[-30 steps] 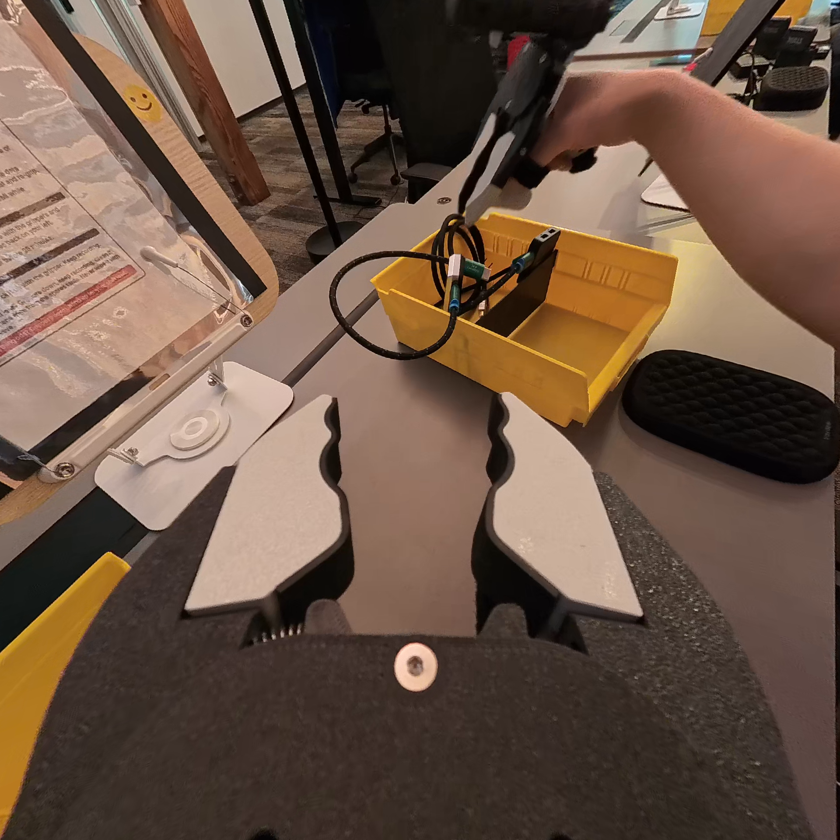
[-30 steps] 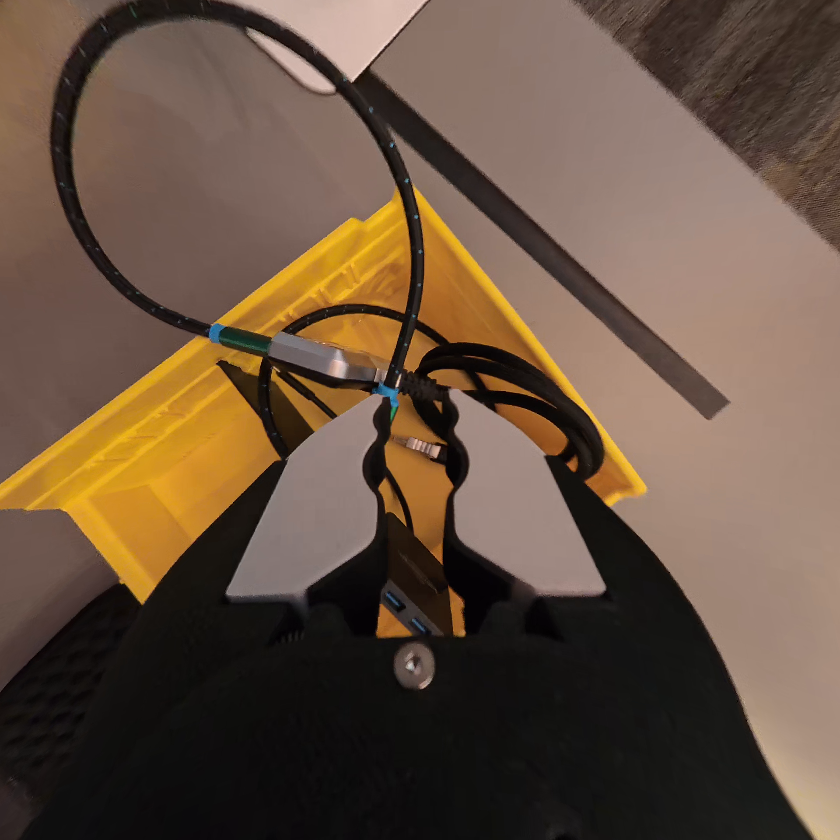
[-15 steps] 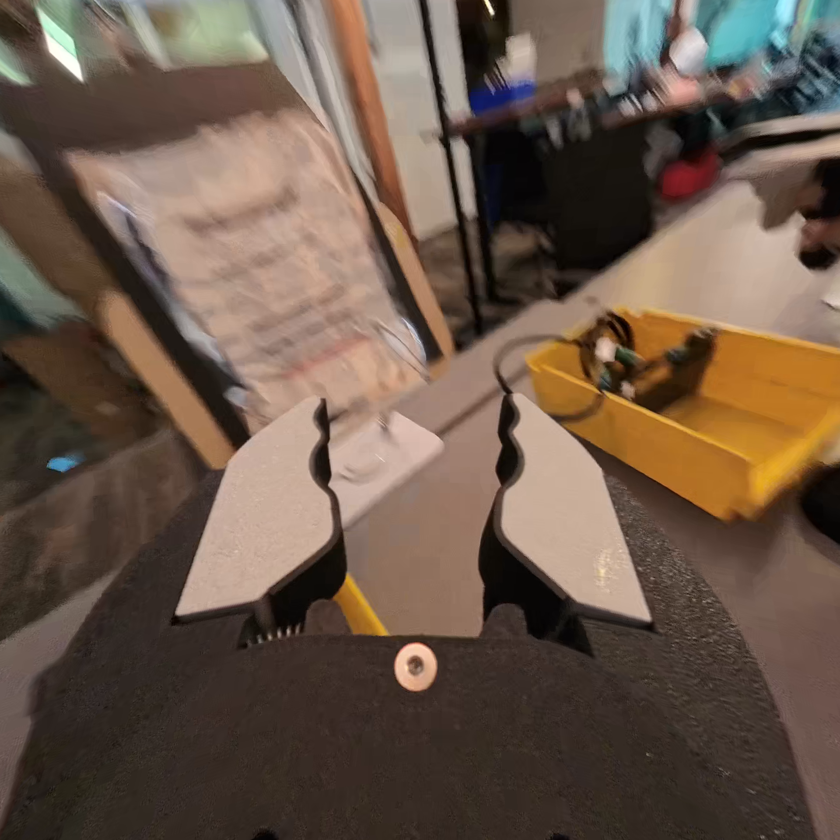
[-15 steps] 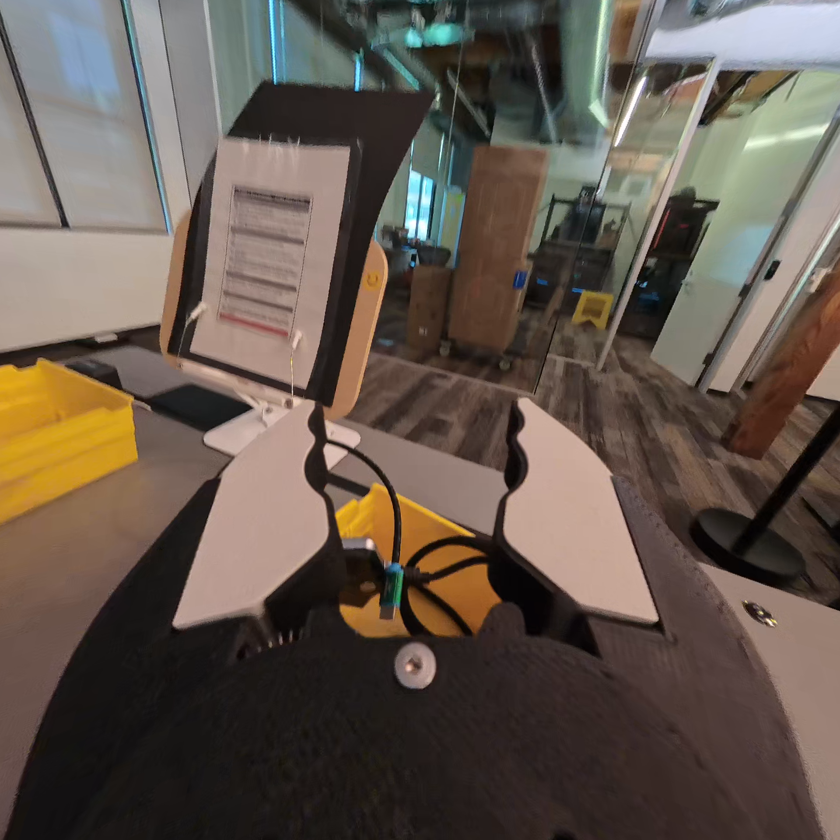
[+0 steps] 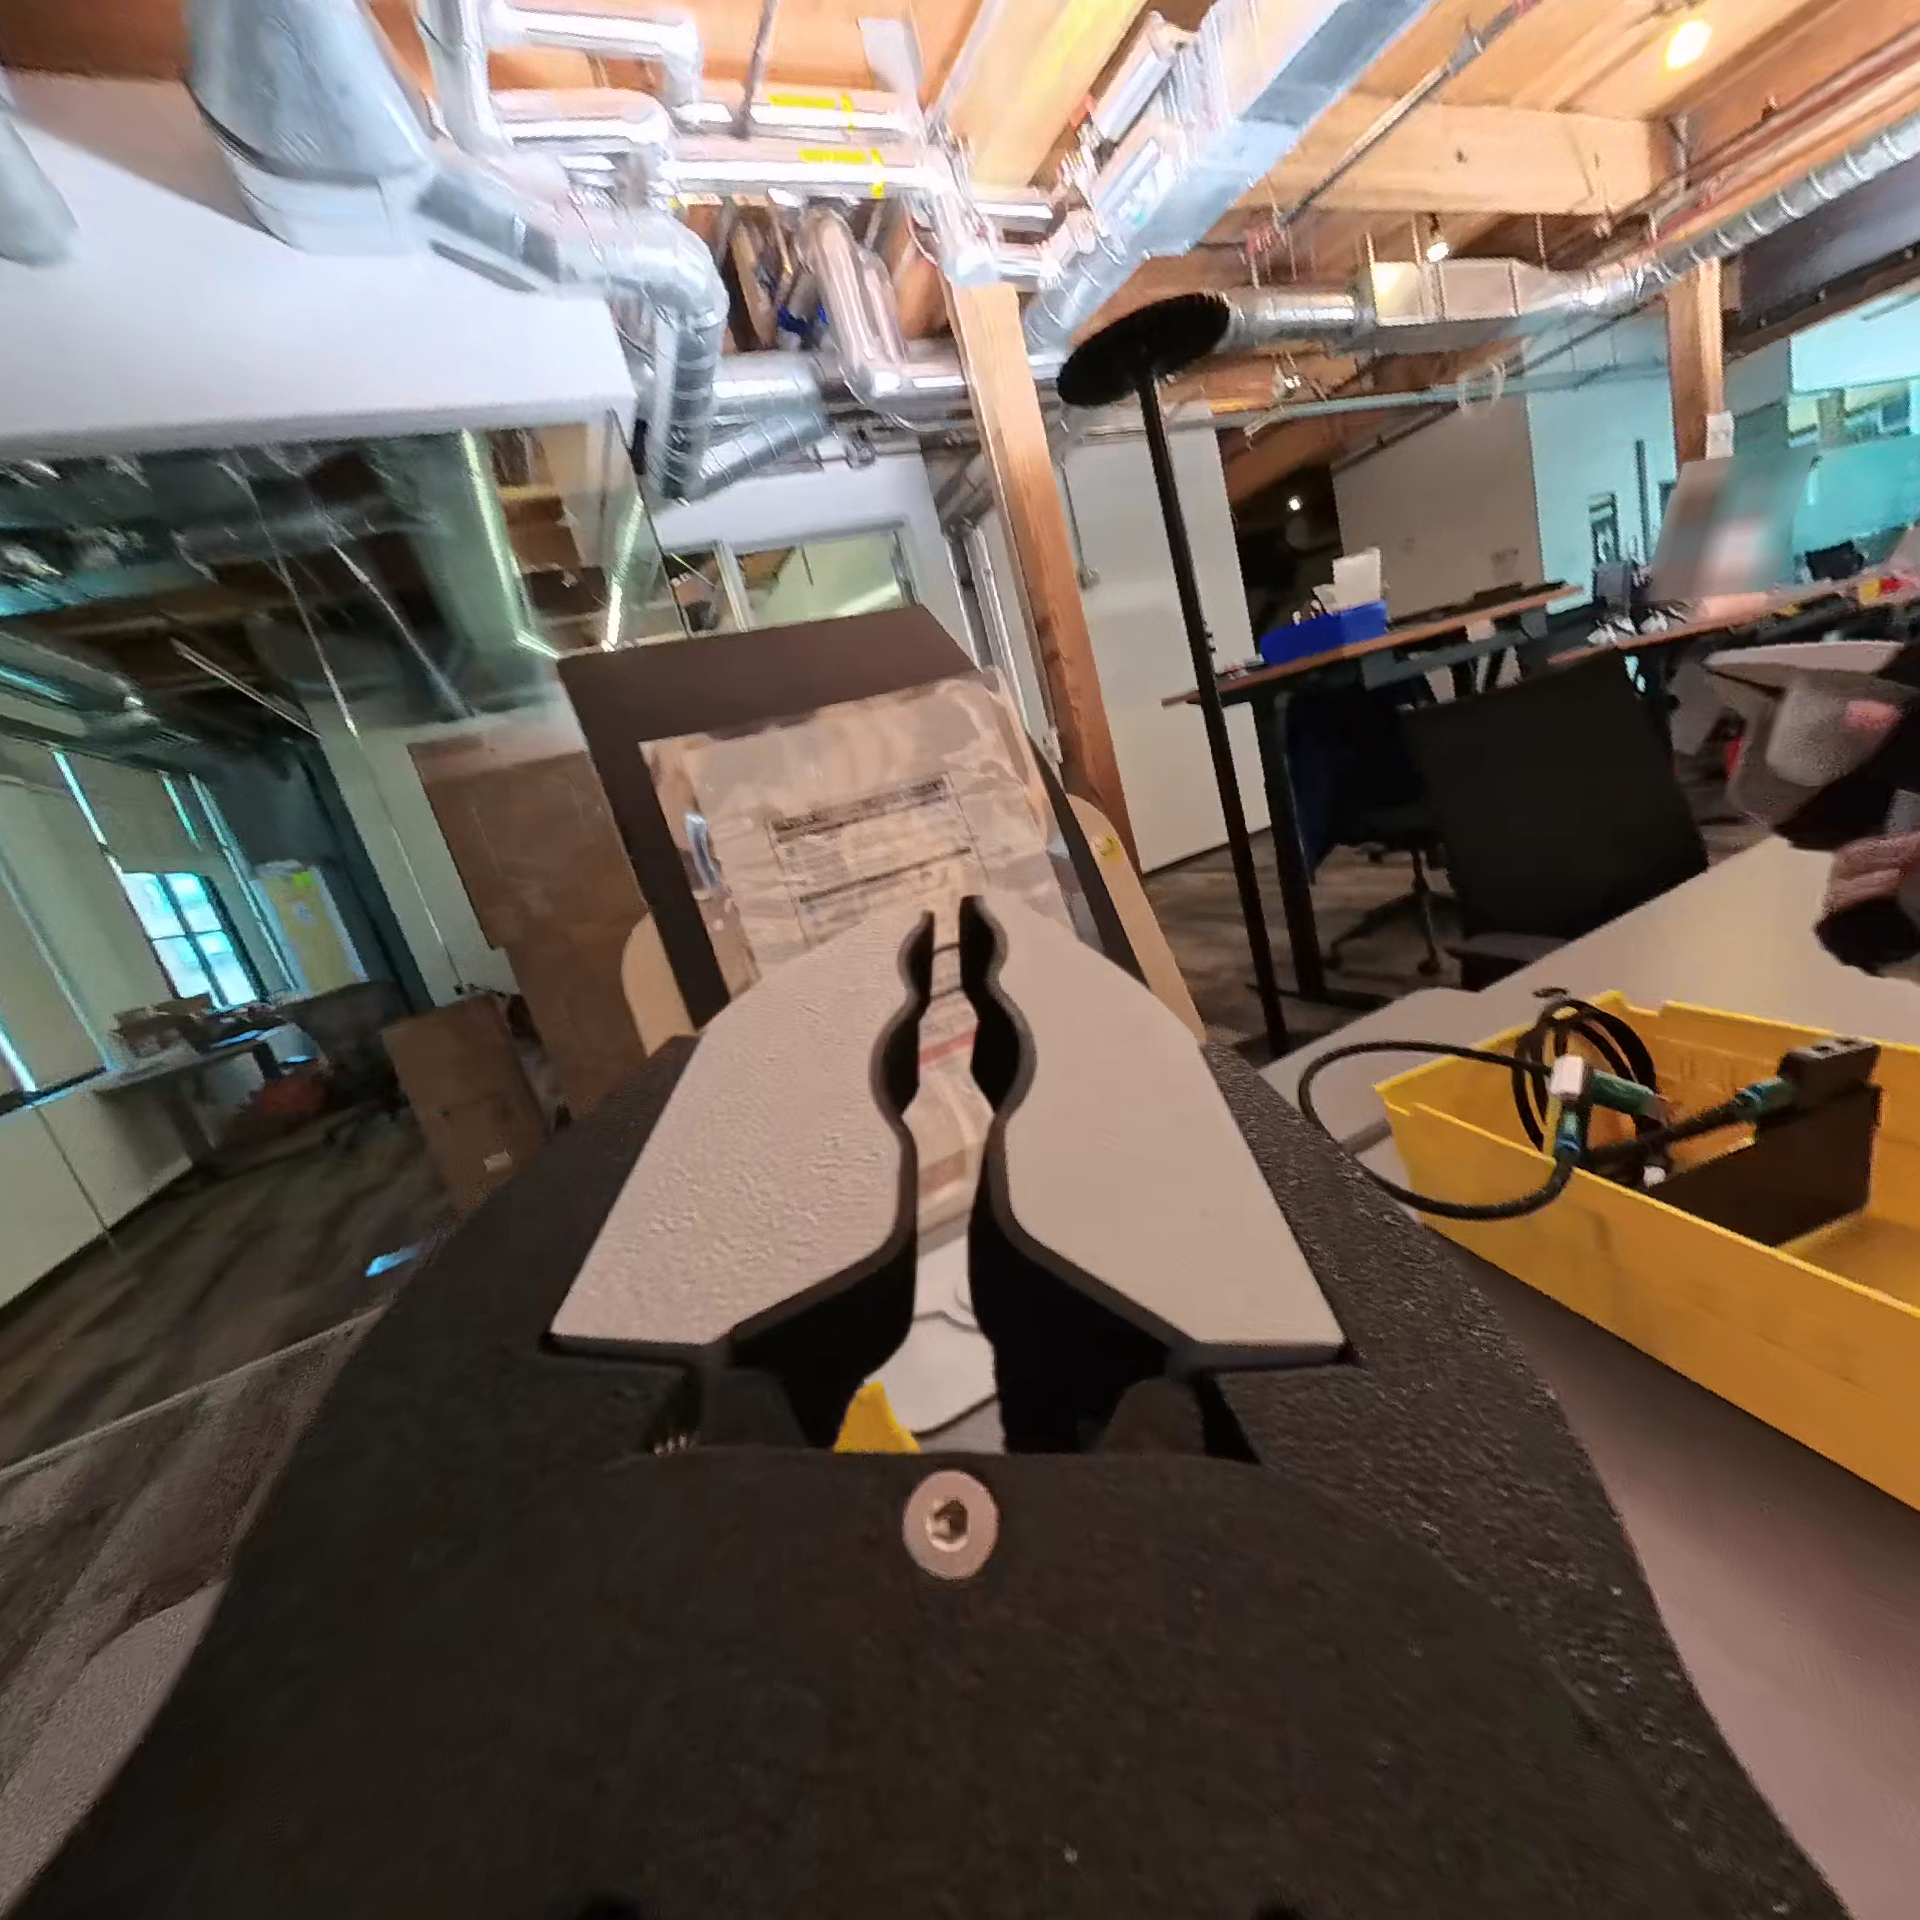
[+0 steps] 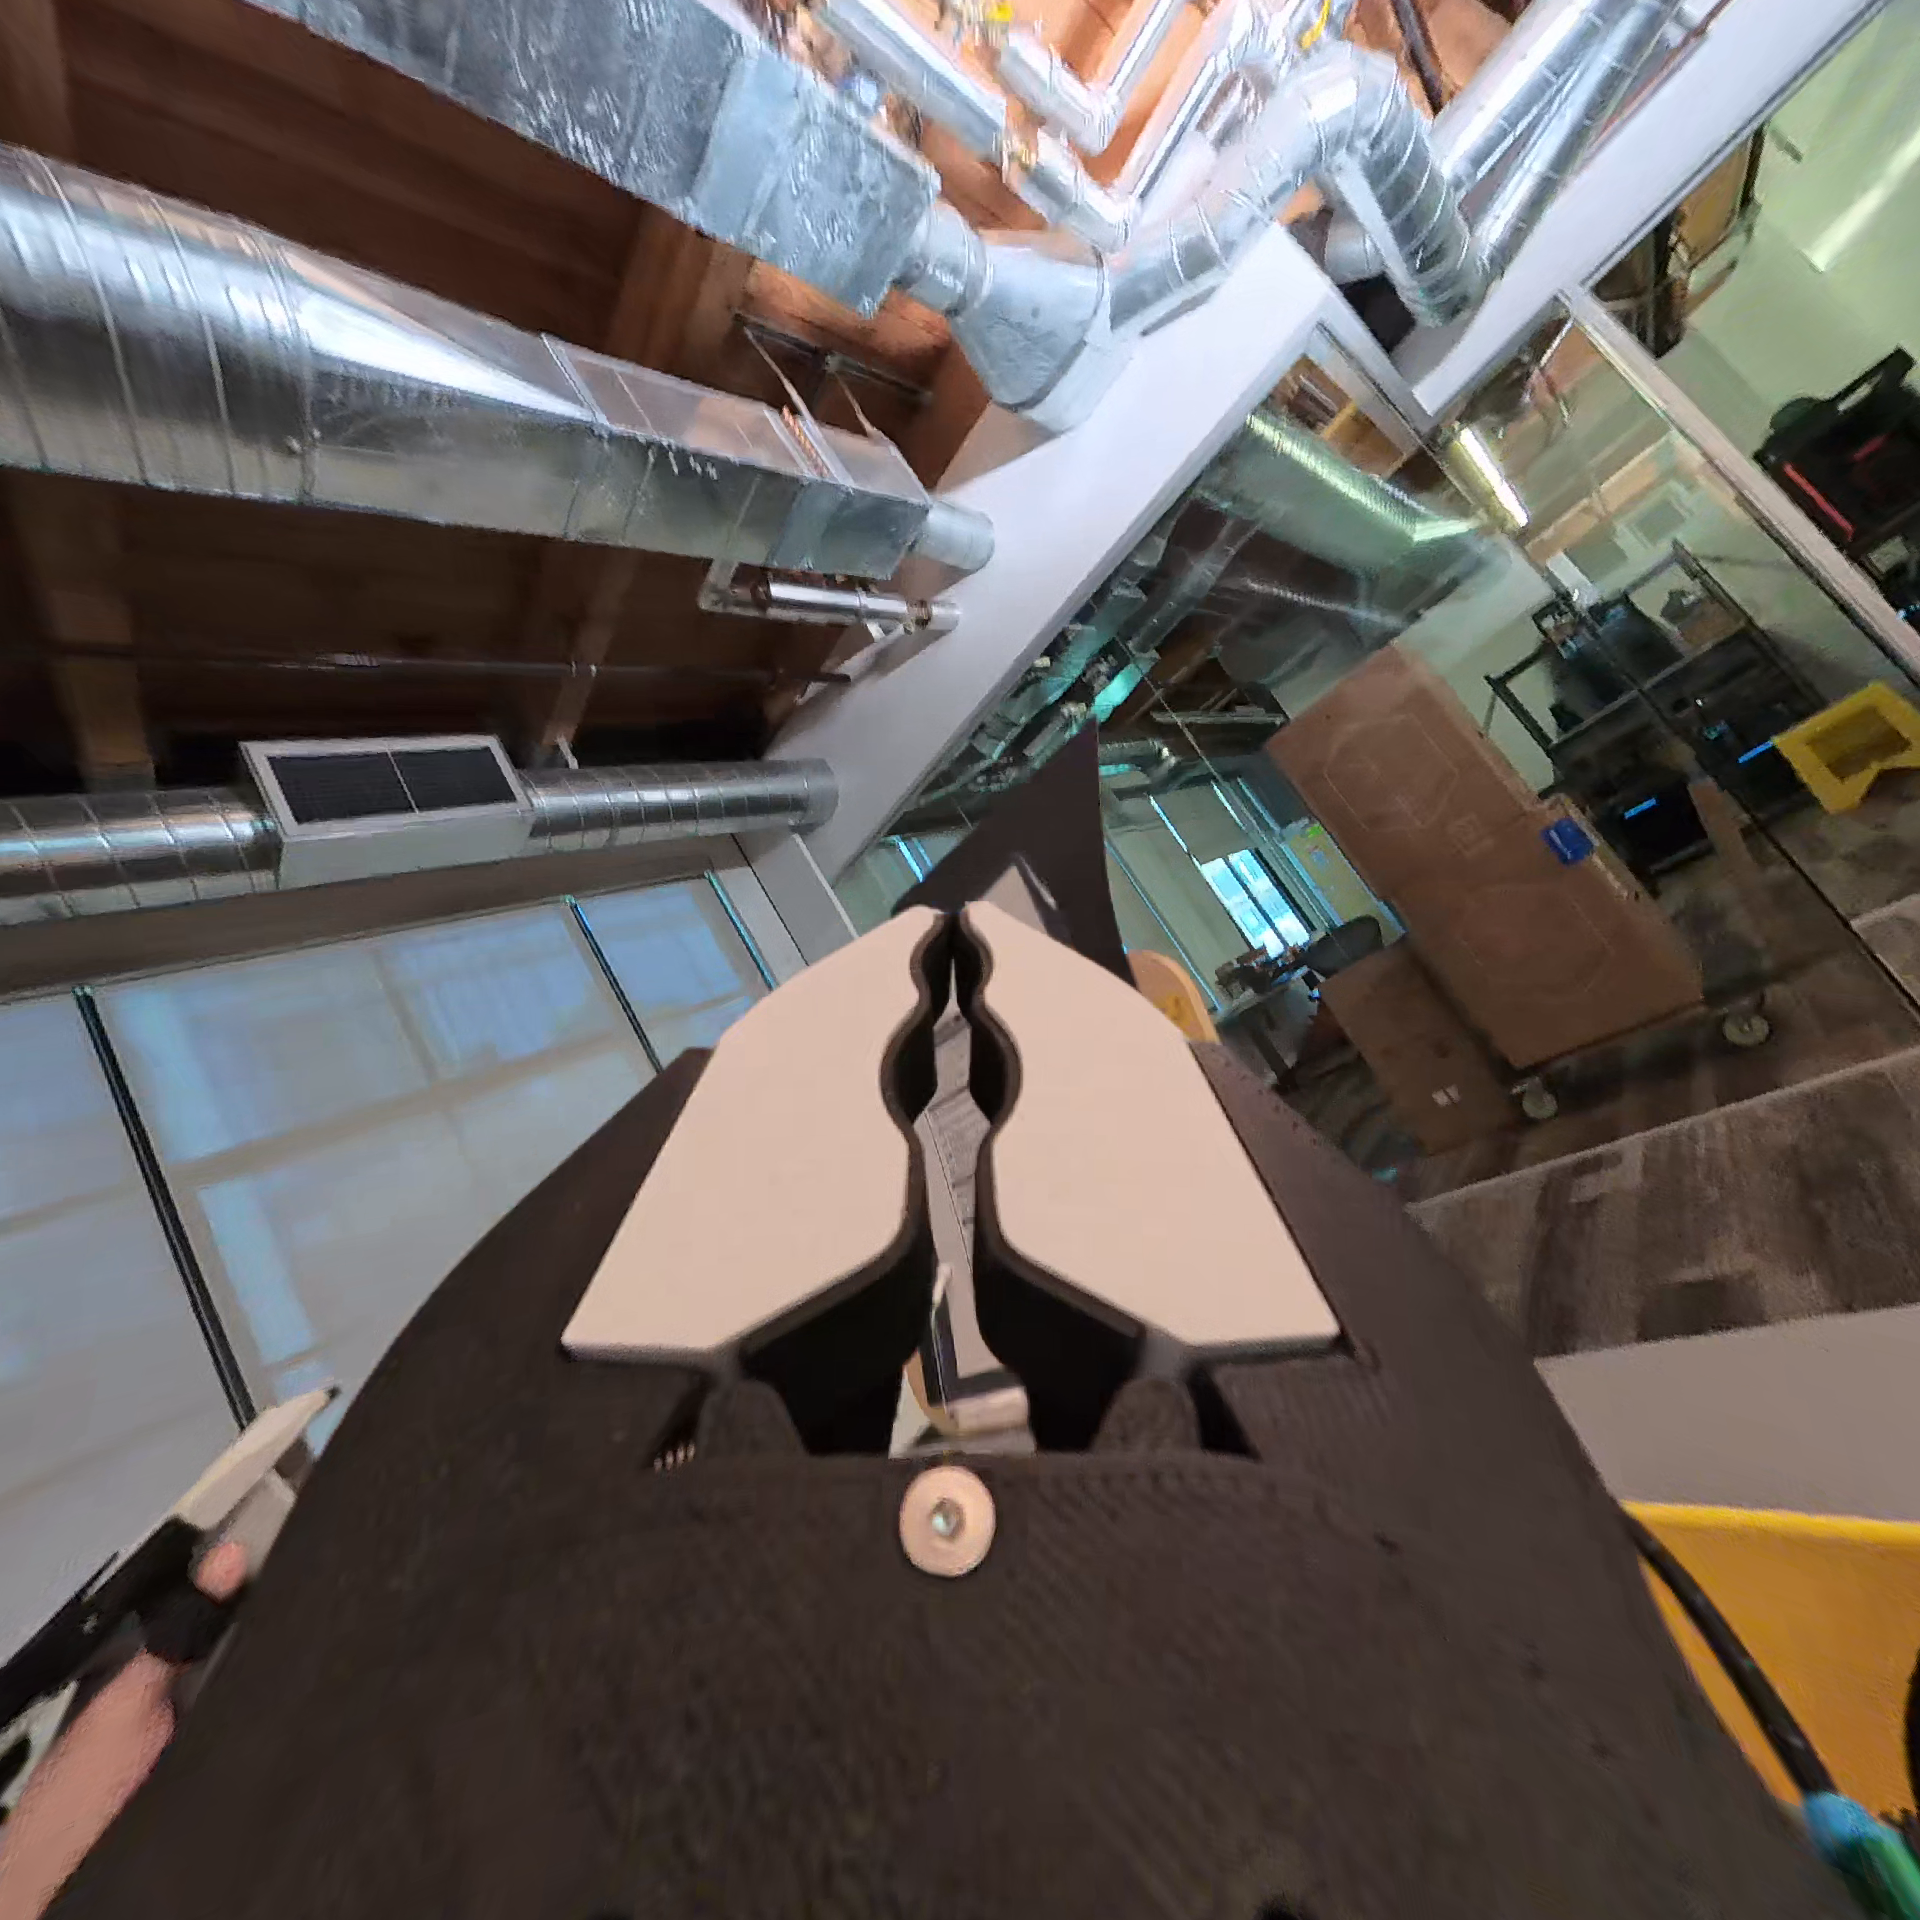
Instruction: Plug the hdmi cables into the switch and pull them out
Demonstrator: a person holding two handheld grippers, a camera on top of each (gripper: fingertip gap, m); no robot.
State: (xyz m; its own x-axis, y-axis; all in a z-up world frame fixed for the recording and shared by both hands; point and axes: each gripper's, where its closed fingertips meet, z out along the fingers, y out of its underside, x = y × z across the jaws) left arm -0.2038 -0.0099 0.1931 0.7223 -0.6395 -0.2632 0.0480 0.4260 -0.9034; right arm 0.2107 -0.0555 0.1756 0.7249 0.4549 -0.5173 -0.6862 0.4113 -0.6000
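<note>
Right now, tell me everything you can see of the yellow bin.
The yellow bin looks like moulded plastic, open-topped, with a ribbed back wall and a lower front wall. It sits flat on the grey table, right of the left gripper, which is shut on nothing. A dark divider splits it: the left compartment holds coiled black cables with teal-ended plugs, and one cable loops out over the rim. The right wrist view shows only a corner.

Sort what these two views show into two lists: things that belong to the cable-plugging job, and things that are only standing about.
Belongs to the job:
- black cables, coiled in the bin
- black switch, in the bin
- yellow bin
- left tongs, shut and empty
- right tongs, shut and empty

Standing about:
- document stand
- floor lamp
- office chair
</note>
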